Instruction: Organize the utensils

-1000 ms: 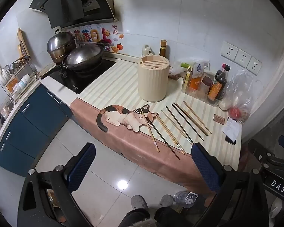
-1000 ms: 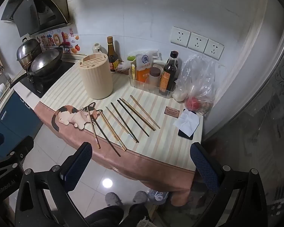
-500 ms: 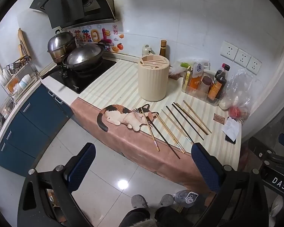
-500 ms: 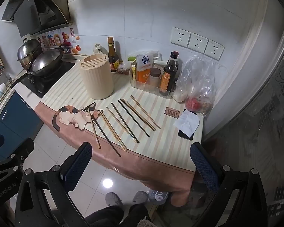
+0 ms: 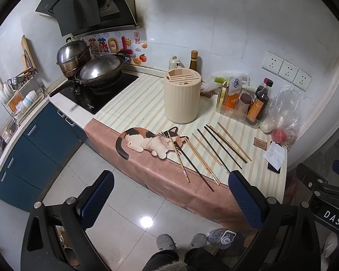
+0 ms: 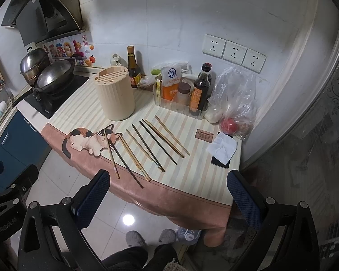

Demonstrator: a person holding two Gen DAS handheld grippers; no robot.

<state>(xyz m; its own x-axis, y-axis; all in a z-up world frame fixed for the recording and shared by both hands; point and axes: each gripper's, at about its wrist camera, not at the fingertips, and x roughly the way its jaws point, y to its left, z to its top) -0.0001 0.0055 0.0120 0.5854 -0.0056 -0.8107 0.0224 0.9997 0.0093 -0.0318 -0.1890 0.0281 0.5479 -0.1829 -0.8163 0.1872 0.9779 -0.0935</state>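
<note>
Several chopsticks, light wood and dark, lie spread side by side on the striped counter mat. Behind them stands a cream cylindrical utensil holder with slots in its top. My left gripper hangs open over the floor in front of the counter, well short of the chopsticks, nothing between its blue pads. My right gripper is open too, level with the counter's front edge, holding nothing.
A clear tray of sauce bottles and jars, a plastic bag, a phone under a tissue and a small card sit at right. A wok and steamer pot are on the hob. The person's slippers stand on the tiled floor.
Both views have shifted only very slightly; nothing on the counter moved and both grippers stayed open.
</note>
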